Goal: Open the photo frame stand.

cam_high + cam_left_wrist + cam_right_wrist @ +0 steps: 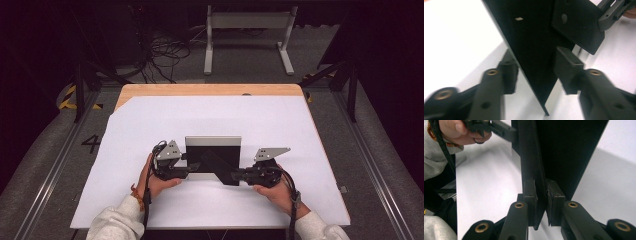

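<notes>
Both grippers hold the frame: right gripper clamped on its black stand flap. Left gripper straddles the frame back, jaws apart; I'd pinch there before swinging the flap.

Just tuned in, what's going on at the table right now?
A person is working a picture frame lying face down on the white sheet. The right tongs are clamped on the frame's black easel stand, lifting it off the back. The left tongs straddle the frame's black backing, pads not yet pressing it.
</notes>
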A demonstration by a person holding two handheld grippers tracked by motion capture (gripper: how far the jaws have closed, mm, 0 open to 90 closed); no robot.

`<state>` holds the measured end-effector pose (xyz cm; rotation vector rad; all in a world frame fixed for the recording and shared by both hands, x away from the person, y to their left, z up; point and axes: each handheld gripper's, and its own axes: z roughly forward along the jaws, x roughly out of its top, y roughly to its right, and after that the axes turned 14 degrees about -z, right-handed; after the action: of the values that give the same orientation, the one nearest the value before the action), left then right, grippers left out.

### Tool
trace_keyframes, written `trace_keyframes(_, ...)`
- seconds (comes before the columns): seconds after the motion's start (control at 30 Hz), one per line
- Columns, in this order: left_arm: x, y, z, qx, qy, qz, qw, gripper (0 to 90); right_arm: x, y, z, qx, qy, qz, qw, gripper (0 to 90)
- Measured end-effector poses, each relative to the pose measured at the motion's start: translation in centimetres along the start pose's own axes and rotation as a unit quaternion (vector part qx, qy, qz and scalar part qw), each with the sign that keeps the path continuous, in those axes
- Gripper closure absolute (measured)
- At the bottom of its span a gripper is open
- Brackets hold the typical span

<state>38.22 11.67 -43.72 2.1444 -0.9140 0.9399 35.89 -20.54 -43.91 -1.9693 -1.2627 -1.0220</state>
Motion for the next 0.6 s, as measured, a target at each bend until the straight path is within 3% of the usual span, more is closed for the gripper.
trace_keyframes(0.23, 0.0, 0.6, 1.5, -0.007, -0.023, 0.01, 0.9997, 43.0, 0.1, -0.1, 0.0, -0.003, -0.004, -0.007, 1.0, 80.6)
trace_keyframes(0.27, 0.0, 0.7, 1.6, 0.001, -0.021, 0.01, 0.9997, 43.6, 0.1, -0.1, 0.0, -0.003, -0.003, -0.007, 1.0, 80.6)
trace_keyframes(0.33, 0.0, 0.5, 1.5, -0.001, -0.017, 0.007, 0.9998, 50.1, 0.0, -0.1, 0.0, -0.003, -0.004, -0.007, 1.0, 80.7)
trace_keyframes(0.47, 0.0, 0.5, 1.4, 0.001, -0.015, 0.006, 0.9999, 51.6, 0.0, -0.1, 0.0, -0.003, -0.003, -0.005, 1.0, 80.5)
trace_keyframes(0.6, 0.1, 0.7, 1.2, 0.017, -0.007, 0.015, 0.9997, 57.3, 0.1, 0.0, -0.1, -0.011, 0.0, -0.006, 0.9999, 81.1)
